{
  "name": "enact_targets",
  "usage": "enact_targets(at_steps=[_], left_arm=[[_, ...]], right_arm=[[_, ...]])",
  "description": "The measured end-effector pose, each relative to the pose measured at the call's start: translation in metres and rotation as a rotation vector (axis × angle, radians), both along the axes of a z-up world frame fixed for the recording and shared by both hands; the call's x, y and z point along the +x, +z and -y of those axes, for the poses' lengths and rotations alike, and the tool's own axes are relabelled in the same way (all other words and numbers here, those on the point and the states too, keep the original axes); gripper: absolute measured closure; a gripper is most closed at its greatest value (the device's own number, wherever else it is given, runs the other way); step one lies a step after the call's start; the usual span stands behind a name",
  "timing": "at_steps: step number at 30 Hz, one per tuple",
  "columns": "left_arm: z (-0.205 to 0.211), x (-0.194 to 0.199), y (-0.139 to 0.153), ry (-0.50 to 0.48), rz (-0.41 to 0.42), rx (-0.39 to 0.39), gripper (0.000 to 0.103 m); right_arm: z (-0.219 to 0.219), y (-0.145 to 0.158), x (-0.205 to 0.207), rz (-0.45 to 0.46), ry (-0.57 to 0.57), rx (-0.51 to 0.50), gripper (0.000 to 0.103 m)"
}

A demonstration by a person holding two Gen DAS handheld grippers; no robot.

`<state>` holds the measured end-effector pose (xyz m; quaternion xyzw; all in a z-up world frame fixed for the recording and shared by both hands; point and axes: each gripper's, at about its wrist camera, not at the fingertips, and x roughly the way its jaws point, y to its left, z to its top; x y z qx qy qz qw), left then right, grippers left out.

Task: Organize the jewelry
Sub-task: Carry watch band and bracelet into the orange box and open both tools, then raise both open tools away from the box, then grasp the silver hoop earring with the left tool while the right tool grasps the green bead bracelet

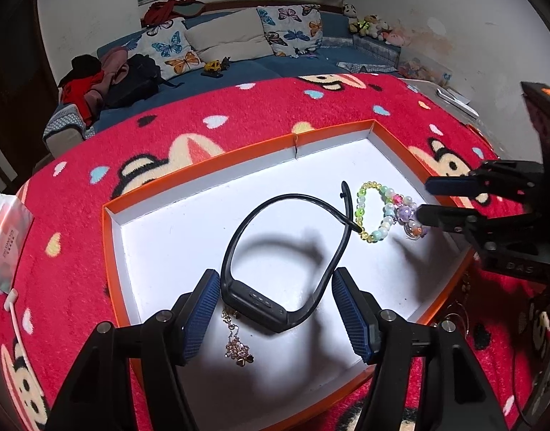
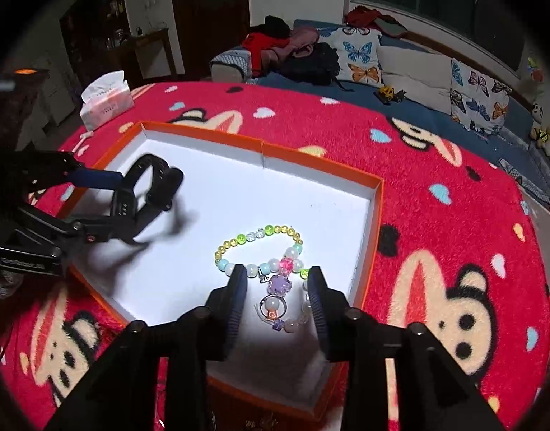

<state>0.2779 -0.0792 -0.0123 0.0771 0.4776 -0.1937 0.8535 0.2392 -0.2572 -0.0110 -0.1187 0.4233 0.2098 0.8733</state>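
An orange box with a white floor (image 1: 203,237) (image 2: 239,194) sits on a red cartoon blanket. A black wristband (image 1: 260,298) (image 2: 145,186) lies in it between the wide-apart fingers of my left gripper (image 1: 275,283) (image 2: 106,208), which is open around it. A gold chain necklace (image 1: 235,344) lies just in front of the band. A colourful beaded bracelet (image 1: 382,212) (image 2: 271,262) with a purple flower charm lies at the box's right side. My right gripper (image 2: 276,280) (image 1: 424,199) is open, its fingers either side of the bracelet's charm end.
A tissue pack (image 2: 106,98) (image 1: 5,240) lies on the blanket left of the box. More jewelry (image 1: 458,309) lies on the blanket by the box's near right edge. A sofa with butterfly cushions (image 1: 239,36) stands behind.
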Motion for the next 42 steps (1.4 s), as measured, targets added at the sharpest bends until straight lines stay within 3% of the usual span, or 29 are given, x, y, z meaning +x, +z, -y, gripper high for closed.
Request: enact_targets(at_steps=[14,25,33,42], left_arm=[[-0.001,-0.006,0.013,0.002,0.038,-0.01,0.034],[0.029,-0.084,0.047,-0.158,0.098,-0.087,0.034],[0.085,-0.128,0.019,-0.319,0.031,-0.075,0.034],[0.119,-0.126,-0.018,-0.365,-0.025,-0.015,0.034]], right_arm=[[0.013,0.014,-0.022,0.041,0.006,0.022,0.063],[0.034,0.027,-0.058,0.074,0.0,0.039,0.063],[0.047,0.012,-0.081,0.035,-0.004,0.039,0.062],[0.064,-0.005,-0.092,-0.004,-0.017,0.055,0.062]])
